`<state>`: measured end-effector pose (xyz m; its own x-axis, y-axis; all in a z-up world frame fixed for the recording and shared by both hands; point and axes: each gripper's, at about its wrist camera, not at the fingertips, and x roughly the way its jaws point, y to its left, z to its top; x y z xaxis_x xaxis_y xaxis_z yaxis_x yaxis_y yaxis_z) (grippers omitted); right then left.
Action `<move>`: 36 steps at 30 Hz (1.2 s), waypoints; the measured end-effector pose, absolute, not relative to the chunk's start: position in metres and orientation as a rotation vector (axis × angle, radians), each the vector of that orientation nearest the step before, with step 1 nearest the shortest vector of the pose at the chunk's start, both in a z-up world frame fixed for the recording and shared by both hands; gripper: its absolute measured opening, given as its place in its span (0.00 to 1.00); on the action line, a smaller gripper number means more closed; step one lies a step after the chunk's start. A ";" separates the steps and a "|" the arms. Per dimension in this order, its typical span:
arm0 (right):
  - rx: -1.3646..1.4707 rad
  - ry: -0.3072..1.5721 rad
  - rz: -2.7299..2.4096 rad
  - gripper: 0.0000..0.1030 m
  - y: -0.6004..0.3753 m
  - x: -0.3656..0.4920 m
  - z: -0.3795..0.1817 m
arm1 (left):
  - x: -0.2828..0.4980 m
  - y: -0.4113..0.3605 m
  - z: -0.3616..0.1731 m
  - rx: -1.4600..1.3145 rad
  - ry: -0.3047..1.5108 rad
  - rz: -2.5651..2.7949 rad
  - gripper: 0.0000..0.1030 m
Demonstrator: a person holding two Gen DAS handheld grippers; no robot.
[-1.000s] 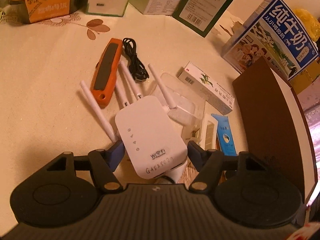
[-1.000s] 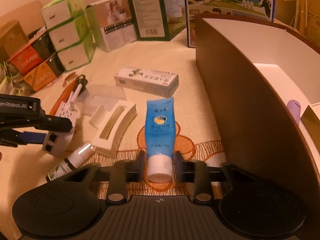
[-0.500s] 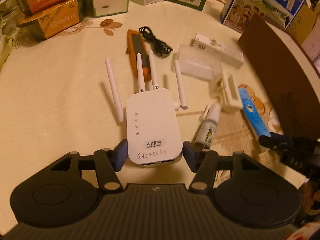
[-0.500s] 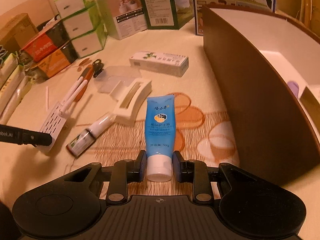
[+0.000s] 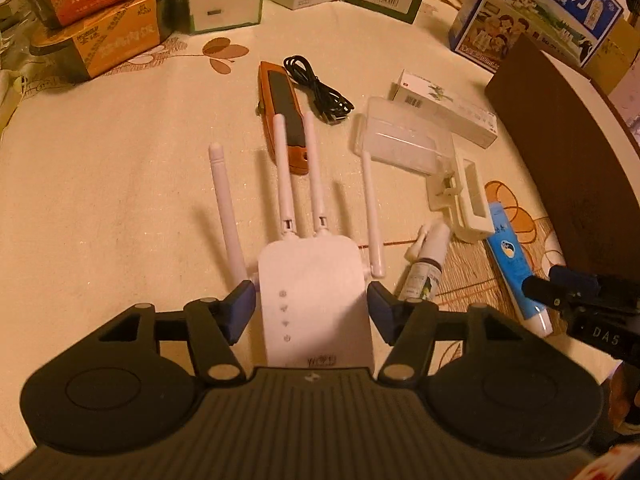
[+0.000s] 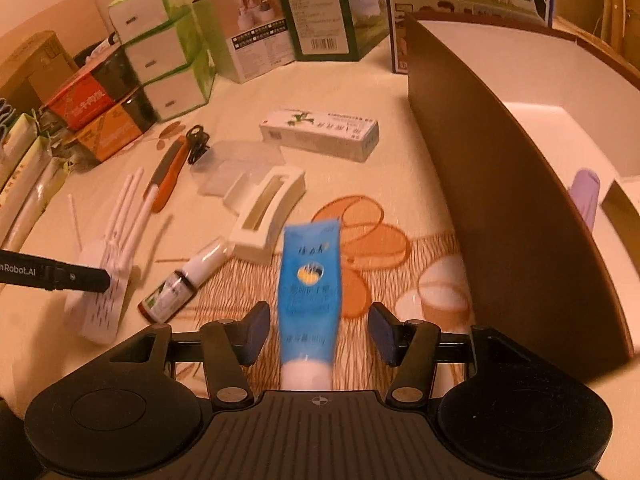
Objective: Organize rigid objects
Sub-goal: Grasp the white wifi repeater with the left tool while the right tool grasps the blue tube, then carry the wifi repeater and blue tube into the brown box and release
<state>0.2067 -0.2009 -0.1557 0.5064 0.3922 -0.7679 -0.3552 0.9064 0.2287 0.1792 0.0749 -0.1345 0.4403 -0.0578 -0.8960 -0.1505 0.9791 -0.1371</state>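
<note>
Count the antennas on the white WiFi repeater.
4. On the repeater, between the left gripper's jaws: far-left antenna, two middle ones overlapping the orange tool, and the right one. None appears hidden.

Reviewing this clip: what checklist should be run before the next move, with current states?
1. Left gripper holds WiFi repeater, pads on both sides: ok.
2. Right gripper shut on blue tube: not ok, jaws open, gaps on either side.
3. Tube centred between the jaws: ok.
4. Tube lying still: cannot tell, blurred.
5. Brown box open on top, free floor beside purple item: ok.
</note>
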 end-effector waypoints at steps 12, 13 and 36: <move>-0.025 0.980 0.455 0.47 -0.180 0.212 -0.173 | 0.181 0.067 -0.148 -0.170 1.125 0.077 0.51; -0.036 0.975 0.446 0.45 -0.178 0.212 -0.174 | 0.181 0.067 -0.148 -0.165 1.121 0.077 0.51; -0.045 0.884 0.499 0.35 -0.177 0.186 -0.140 | 0.154 0.063 -0.116 -0.125 1.043 0.088 0.50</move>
<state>0.1856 -0.1767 -0.1401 0.5279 0.3991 -0.7497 -0.4360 0.8849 0.1641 0.1543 0.0628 -0.1158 0.5010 0.0135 -0.8654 -0.1321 0.9894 -0.0611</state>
